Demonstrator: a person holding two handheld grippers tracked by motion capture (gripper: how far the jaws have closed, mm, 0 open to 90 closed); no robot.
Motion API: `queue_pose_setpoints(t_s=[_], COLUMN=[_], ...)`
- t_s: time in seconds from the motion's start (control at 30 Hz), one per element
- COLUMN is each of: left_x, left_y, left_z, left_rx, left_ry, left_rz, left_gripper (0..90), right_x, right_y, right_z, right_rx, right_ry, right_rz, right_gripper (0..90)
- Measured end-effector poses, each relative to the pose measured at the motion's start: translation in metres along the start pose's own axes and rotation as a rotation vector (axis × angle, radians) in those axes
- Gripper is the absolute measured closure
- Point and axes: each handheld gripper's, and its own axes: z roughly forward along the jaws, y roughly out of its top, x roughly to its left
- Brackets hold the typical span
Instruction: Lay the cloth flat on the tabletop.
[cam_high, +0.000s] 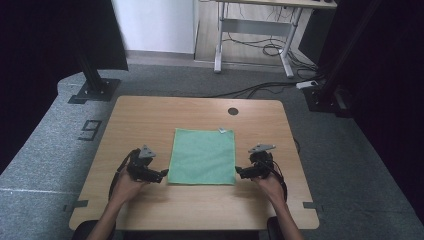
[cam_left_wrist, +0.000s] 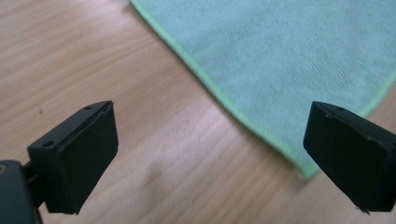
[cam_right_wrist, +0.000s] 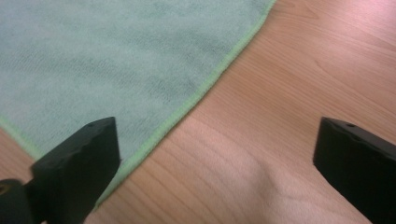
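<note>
A green cloth (cam_high: 202, 156) lies flat and spread out in the middle of the wooden table (cam_high: 150, 115), with a small white tag at its far right corner. My left gripper (cam_high: 163, 174) hovers just off the cloth's near left corner, jaws wide apart and empty. In the left gripper view the cloth (cam_left_wrist: 289, 60) and its near corner lie ahead of the left gripper (cam_left_wrist: 210, 158). My right gripper (cam_high: 238, 172) sits by the near right corner, also open and empty. The right gripper view has the cloth's edge (cam_right_wrist: 116, 70) running past the right gripper (cam_right_wrist: 215, 168).
A round cable hole (cam_high: 233, 111) sits near the table's far edge. Black frame posts (cam_high: 92, 75) stand on the grey floor at both far sides. A white desk frame with cables (cam_high: 255, 45) stands behind.
</note>
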Motion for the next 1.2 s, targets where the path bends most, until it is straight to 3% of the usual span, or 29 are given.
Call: queue_pose_setpoints(t_s=[0.27, 0.53, 0.87, 0.97, 1.1, 1.2], left_x=[0.006, 0.008, 0.009, 0.010, 0.010, 0.010], left_y=[-0.022, -0.038, -0.046, -0.048, -0.048, -0.048], left_z=[-0.011, -0.003, 0.008, 0.010, 0.010, 0.010], left_rx=[0.002, 0.025, 0.050, 0.039, 0.039, 0.039], left_ry=[0.030, 0.040, 0.038, 0.018, 0.016, 0.016], left_rz=[-0.015, -0.007, -0.013, -0.034, -0.032, -0.032], left_gripper=[0.0, 0.0, 0.0, 0.0, 0.0, 0.0], right_x=[0.002, -0.005, -0.009, -0.010, -0.011, -0.011], right_y=[-0.015, -0.032, -0.046, -0.049, -0.053, -0.053], right_z=[-0.012, -0.015, -0.003, 0.000, 0.003, 0.005], right_rx=[-0.008, 0.000, 0.012, 0.022, -0.024, -0.028], right_ry=[-0.033, -0.050, -0.050, -0.044, -0.046, -0.058], right_rz=[-0.003, 0.025, 0.031, 0.030, 0.044, 0.055], right_gripper=[0.0, 0.0, 0.0, 0.0, 0.0, 0.0])
